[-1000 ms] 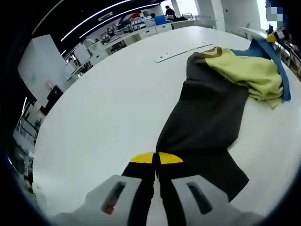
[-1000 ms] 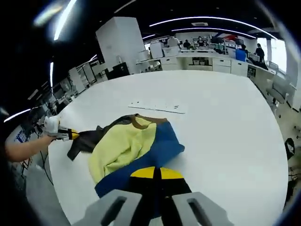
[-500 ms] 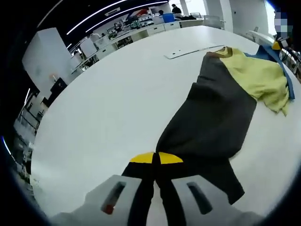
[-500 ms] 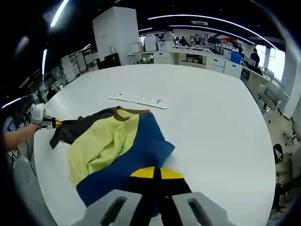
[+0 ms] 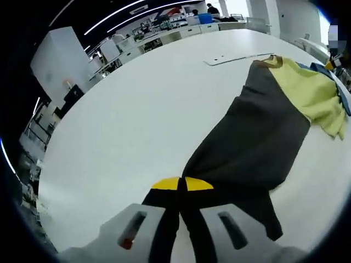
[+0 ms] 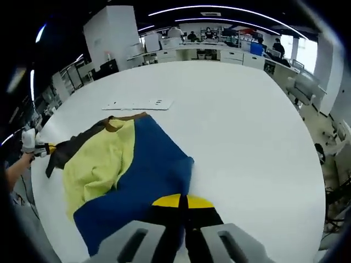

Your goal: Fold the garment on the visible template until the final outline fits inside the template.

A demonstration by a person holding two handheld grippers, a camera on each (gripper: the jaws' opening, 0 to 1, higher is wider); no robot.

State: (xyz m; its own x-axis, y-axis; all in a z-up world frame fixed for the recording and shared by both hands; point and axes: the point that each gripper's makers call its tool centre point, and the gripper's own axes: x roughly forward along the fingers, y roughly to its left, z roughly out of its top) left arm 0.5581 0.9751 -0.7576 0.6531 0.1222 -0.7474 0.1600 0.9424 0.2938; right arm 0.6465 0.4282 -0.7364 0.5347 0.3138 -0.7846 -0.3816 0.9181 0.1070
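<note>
Right gripper view: right gripper [image 6: 181, 204] pinches the garment's [image 6: 148, 164] blue edge; left gripper [image 5: 181, 186] pinches its dark end. Pull evenly, flattening the bunched yellow middle.

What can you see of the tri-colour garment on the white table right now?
The soft fabric garment has dark grey, pale yellow and blue panels and a brown collar. It lies stretched but wrinkled on the white table, below a flat white strip. The left gripper is shut on the grey end, the right gripper on the blue.
</note>
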